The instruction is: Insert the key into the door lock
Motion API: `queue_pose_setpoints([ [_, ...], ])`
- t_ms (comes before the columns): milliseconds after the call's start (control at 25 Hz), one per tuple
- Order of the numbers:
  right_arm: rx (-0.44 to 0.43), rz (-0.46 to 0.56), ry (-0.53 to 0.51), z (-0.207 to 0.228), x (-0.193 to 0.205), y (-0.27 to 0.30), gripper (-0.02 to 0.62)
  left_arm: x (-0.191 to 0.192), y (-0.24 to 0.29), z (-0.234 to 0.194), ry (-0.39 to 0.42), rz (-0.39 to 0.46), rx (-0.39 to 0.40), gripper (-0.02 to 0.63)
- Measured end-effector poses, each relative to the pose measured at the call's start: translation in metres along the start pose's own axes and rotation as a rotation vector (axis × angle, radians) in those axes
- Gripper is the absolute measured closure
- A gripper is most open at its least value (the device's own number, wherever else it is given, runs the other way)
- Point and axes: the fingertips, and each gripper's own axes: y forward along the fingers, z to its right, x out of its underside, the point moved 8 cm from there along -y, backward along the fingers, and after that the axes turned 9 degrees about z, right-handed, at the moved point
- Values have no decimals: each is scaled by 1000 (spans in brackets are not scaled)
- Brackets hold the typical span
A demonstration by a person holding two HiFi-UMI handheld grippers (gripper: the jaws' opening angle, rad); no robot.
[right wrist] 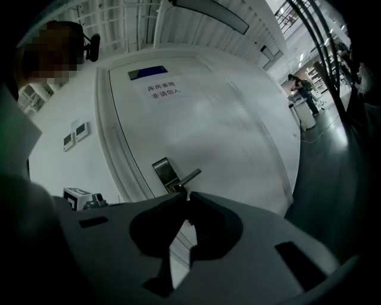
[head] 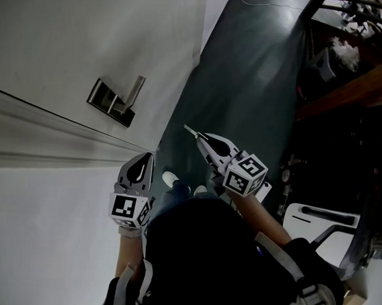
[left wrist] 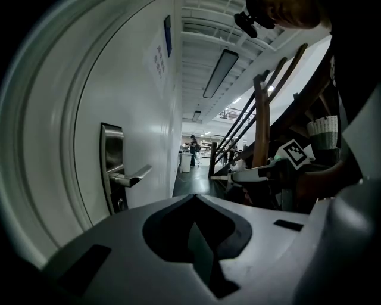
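The white door [head: 70, 29] fills the left. Its steel lock plate [head: 102, 95] and lever handle [head: 134, 89] lie beyond both claws, with only open air between. A notice [right wrist: 162, 90] is stuck high on the door. Dark floor [head: 257, 76] runs away on the right, past wooden framing [head: 345, 92]. The left claw [head: 145, 158] is closed on nothing, near the door frame [head: 53, 120]. The right claw [head: 203, 140] is pinched tight on the key [head: 191, 130]. The key's blade juts out toward the lock plate, well apart from it.
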Motion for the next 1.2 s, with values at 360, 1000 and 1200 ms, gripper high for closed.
queue_pose_setpoints([
  [360, -64, -89, 78, -2, 23, 69, 561, 13, -11, -41, -21, -18, -88, 598],
  [1000, -108, -186, 265, -2, 73, 153, 561, 32, -38, -89, -61, -39, -178, 598],
  [1200, -106, -188, 352, -1, 86, 169, 561, 36, -41, -95, -65, -50, -182, 598],
])
